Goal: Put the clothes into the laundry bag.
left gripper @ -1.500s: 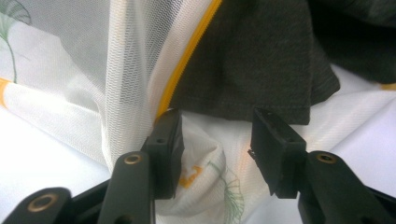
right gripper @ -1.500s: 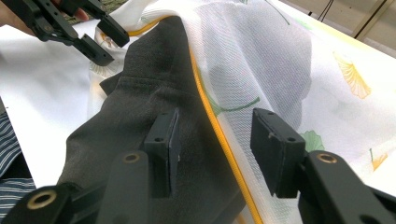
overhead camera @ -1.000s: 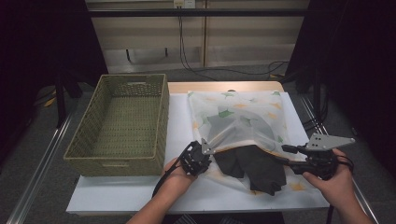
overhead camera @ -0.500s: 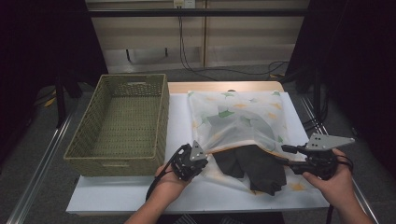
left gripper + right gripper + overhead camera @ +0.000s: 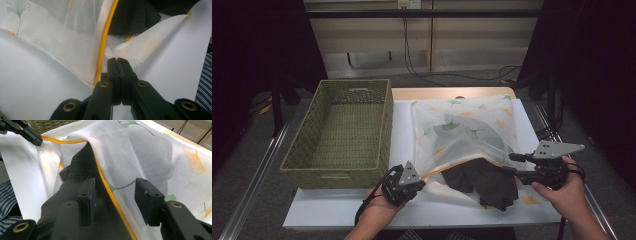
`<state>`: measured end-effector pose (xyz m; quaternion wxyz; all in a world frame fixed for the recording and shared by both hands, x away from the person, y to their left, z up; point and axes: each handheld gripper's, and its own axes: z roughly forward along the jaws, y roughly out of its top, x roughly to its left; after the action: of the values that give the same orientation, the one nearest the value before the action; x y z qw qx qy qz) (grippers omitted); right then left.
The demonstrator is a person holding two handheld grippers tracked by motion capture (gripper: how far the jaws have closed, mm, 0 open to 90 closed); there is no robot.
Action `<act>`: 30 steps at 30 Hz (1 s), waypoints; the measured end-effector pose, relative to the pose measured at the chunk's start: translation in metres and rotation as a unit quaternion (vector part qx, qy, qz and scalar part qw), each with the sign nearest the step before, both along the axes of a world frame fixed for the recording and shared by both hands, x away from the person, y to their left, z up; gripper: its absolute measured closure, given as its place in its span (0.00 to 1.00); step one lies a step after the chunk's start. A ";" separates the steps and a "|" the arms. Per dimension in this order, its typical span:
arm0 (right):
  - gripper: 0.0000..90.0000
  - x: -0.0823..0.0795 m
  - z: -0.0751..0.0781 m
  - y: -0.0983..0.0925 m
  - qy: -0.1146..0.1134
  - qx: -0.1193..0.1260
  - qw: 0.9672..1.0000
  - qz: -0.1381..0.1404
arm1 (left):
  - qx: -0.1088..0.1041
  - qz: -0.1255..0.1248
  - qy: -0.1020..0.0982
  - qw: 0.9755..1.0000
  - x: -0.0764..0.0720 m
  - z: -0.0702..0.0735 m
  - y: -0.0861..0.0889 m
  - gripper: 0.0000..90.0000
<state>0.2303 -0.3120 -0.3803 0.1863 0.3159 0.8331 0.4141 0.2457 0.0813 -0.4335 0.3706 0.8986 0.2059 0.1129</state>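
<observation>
Mesh laundry bag (image 5: 462, 135) lies lengthwise, mouth toward person; left hand-held gripper (image 5: 414, 184) pinches its corner.

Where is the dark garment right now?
In the high view, the dark grey fabric garment lies at the table's near right, half out of the white ginkgo-print mesh bag's mouth, between both grippers.

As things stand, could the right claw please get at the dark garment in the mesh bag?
Probably yes: the right claw stands open at the bag's mouth, straddling its yellow hem, with the dark garment lying exposed.
</observation>
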 end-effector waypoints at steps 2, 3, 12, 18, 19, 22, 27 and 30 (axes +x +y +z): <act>0.56 0.001 -0.001 0.001 0.000 -0.005 1.000 0.000 | 0.016 -0.003 -0.008 1.000 -0.001 0.000 0.003 1.00; 0.56 0.001 -0.002 0.002 0.000 -0.007 1.000 -0.001 | 0.007 0.004 -0.007 1.000 -0.002 -0.001 0.003 1.00; 0.50 0.004 -0.010 0.020 0.002 -0.029 0.999 0.017 | 0.010 0.024 -0.008 1.000 -0.001 -0.006 0.008 0.99; 0.47 0.015 -0.016 0.034 0.003 -0.052 0.998 0.019 | -0.012 -0.001 0.013 1.000 -0.003 -0.001 0.011 0.86; 0.47 0.017 -0.016 0.035 0.005 -0.055 0.998 0.017 | -0.021 -0.006 0.019 1.000 -0.003 -0.001 0.011 0.80; 0.53 0.021 -0.018 0.039 0.002 -0.061 0.998 0.016 | -0.035 -0.012 0.029 0.999 -0.004 0.003 0.009 0.70; 0.89 0.022 -0.014 0.039 0.005 -0.063 0.998 0.022 | -0.052 -0.025 0.028 0.998 -0.007 0.010 0.004 0.62; 0.99 0.022 -0.009 0.037 0.007 -0.052 0.998 0.029 | -0.058 -0.033 0.030 0.997 -0.008 0.014 -0.001 0.59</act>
<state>0.2524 -0.2745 -0.3898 0.1847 0.2844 0.8634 0.3735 0.2381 0.0806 -0.4200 0.4197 0.8847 0.1933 0.0618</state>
